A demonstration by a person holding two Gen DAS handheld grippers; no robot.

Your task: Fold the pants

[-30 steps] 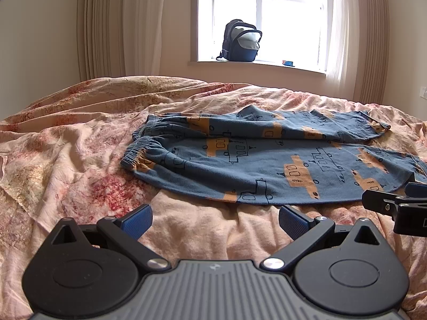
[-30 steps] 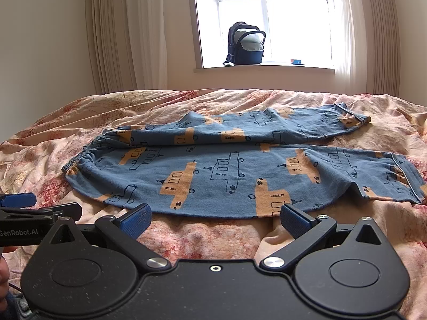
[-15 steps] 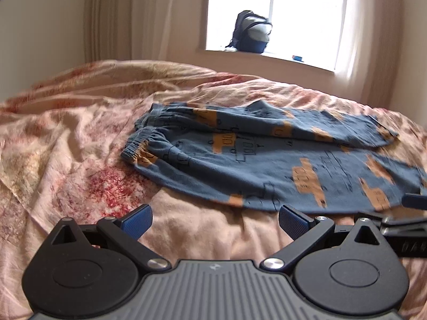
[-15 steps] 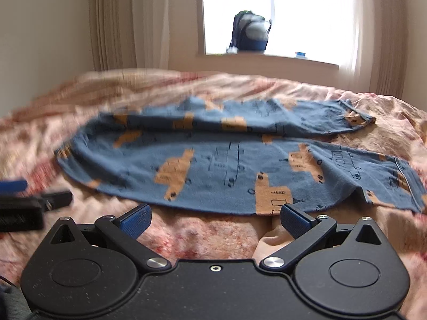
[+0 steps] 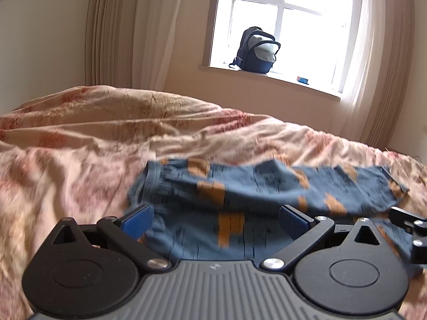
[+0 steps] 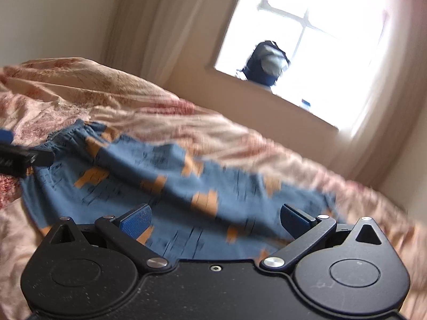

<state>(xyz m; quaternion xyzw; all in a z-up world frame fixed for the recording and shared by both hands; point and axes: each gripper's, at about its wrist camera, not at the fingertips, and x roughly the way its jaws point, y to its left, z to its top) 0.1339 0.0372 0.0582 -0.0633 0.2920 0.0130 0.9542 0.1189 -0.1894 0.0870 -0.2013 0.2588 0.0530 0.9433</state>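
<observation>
Blue pants with orange patches (image 5: 240, 200) lie spread on the bed, waistband to the left, legs running right. My left gripper (image 5: 214, 220) is open, low over the near edge of the pants close to the waistband. My right gripper (image 6: 214, 220) is open, low over the near leg (image 6: 186, 186), and this view is tilted. The right gripper's side shows at the right edge of the left wrist view (image 5: 411, 229). The left gripper's side shows at the left edge of the right wrist view (image 6: 18, 157). Both views are blurred.
A pink flowered bedspread (image 5: 80, 146) covers the bed in loose folds. A dark backpack (image 5: 256, 50) stands on the windowsill behind the bed. Curtains (image 5: 120, 32) hang beside the window, with a wall at the left.
Both grippers have moved forward and down to the near edge of the pants. The right gripper has also tilted. Both stay open.
</observation>
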